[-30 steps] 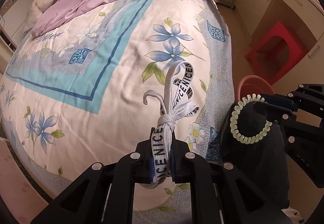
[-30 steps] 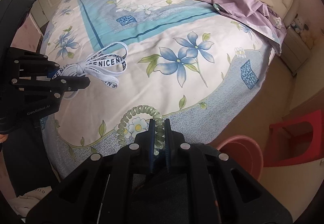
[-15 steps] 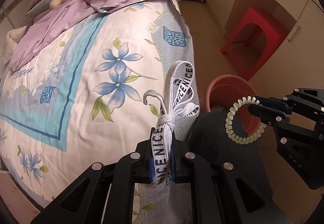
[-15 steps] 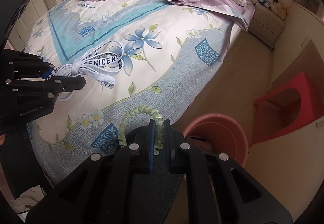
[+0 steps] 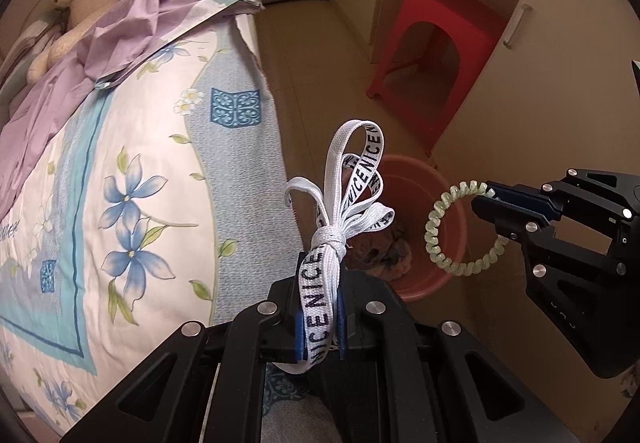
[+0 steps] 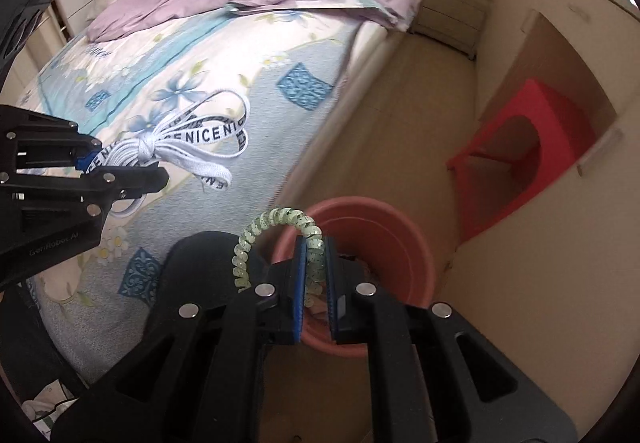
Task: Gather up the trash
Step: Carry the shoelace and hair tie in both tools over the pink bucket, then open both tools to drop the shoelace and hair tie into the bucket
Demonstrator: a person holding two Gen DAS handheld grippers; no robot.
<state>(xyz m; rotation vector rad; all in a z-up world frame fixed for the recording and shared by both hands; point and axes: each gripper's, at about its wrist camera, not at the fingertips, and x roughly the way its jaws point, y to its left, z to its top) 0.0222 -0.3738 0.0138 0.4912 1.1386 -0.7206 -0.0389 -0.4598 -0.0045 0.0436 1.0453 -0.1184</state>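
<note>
Both bits of trash are picked up but neither is binned yet, so as I judge it the job stands about halfway: the carrying is nearly over and the two drops are left.

My left gripper (image 5: 320,327) is pinching the knotted white shoelace bundle (image 5: 340,215) low down, below the knot, so its printed loops stand straight up at twelve o'clock from my fingertips. In that view the pink bucket (image 5: 436,283) shows behind the loops toward one o'clock, near but not yet squarely under them. The flowered bed (image 5: 132,179) fills the nine o'clock side.

My right gripper (image 6: 315,283) is clamped on the pale green spiral hair tie (image 6: 280,219), whose coil arcs up and over toward eleven o'clock. The bucket opening lies just behind my fingertips, from twelve to one o'clock, with some scraps already inside. The red stool (image 6: 516,159) stands off at two o'clock, well apart.
</note>
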